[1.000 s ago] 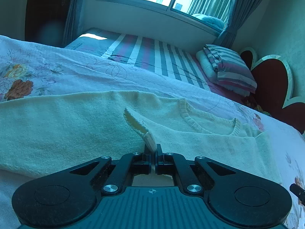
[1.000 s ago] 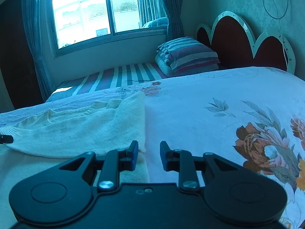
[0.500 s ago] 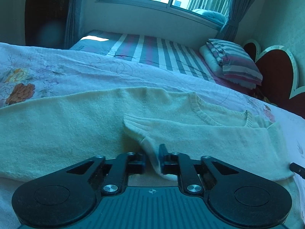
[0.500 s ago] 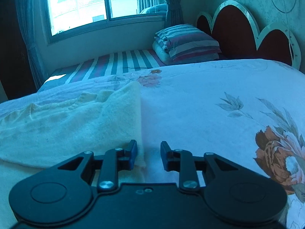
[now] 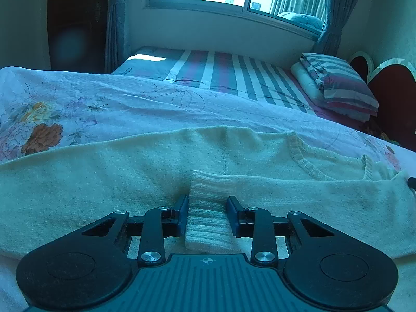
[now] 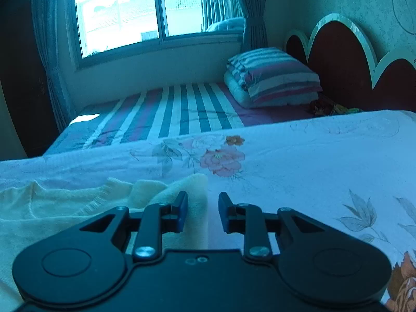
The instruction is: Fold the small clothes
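A cream knit sweater lies spread across the floral bedsheet, its collar to the right. One sleeve is folded over the body, and its ribbed cuff lies flat between the fingers of my left gripper. Those jaws are closing, with narrow gaps still beside the cuff. In the right wrist view my right gripper hovers open over the sweater's folded right edge near the collar. Cloth lies under its left finger; nothing is gripped. Its tip shows at the left wrist view's right border.
The floral sheet stretches right of the sweater. Beyond it lie a striped mattress, a stack of striped pillows and a scalloped red headboard. A curtained window fills the far wall.
My left gripper let go of the sleeve cuff, which dropped from upright to flat on the sweater. My right gripper slid along the sweater's right edge toward the collar.
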{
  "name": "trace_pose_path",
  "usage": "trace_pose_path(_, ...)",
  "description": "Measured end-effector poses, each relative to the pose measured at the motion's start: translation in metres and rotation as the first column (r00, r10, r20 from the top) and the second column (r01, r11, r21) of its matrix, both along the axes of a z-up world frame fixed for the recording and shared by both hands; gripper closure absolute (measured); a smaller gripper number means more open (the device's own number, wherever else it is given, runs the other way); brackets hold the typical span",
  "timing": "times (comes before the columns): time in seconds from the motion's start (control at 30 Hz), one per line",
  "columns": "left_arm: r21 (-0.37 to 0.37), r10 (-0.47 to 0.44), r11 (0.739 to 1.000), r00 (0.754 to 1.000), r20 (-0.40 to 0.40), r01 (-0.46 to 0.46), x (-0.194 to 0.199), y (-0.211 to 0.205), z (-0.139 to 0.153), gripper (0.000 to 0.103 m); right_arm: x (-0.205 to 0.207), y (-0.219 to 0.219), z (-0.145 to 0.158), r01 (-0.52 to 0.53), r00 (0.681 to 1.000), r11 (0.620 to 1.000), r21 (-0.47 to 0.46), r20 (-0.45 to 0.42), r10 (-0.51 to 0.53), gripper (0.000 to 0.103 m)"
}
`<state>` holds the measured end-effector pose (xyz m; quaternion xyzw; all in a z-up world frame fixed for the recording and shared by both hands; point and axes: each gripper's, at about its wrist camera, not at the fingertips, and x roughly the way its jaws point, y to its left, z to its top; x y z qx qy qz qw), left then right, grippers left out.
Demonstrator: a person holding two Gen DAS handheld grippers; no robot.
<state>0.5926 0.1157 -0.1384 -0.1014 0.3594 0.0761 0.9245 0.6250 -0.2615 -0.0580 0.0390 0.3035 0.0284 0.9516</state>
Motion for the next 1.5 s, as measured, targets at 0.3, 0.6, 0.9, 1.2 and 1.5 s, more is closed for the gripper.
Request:
trace_pose_path(0.3, 0.029, 0.036, 0.999, 0.999, 0.009, -0.036, -0.002, -0.001, 0.001, 0.071, -0.016, -0.015, 0.009, 0.005, 1.0, 0.999, 0.042, 0.028, -0.006, 0.074)
trace_pose_path(0.6, 0.099, 0.044, 0.994, 0.998, -0.034, -0.041, -0.005, -0.006, 0.003, 0.013, -0.058, -0.005, 0.012, -0.049, 0.997, 0.999, -0.018, 0.054, 0.05, 0.067)
trace_pose_path(0.9, 0.015, 0.175, 0.984, 0.979, 0.108, -0.178, -0.089, 0.035, 0.033, 0.028, -0.114, -0.003, 0.033, -0.057, 0.996, 0.995, -0.077, 0.061, 0.062, 0.054)
trace_pose_path(1.2, -0.31, 0.643, 0.744, 0.76, 0.09, -0.592, -0.215, 0.21, 0.012, 0.087, -0.176, -0.022, 0.038, 0.029, 0.999, 0.999, -0.022, 0.044, -0.028, 0.064)
trace_pose_path(1.5, -0.455, 0.686, 0.661, 0.726, 0.045, -0.597, -0.227, 0.272, -0.025, 0.087, -0.183, 0.011, 0.047, 0.027, 0.999, 0.997, -0.077, 0.048, -0.024, 0.062)
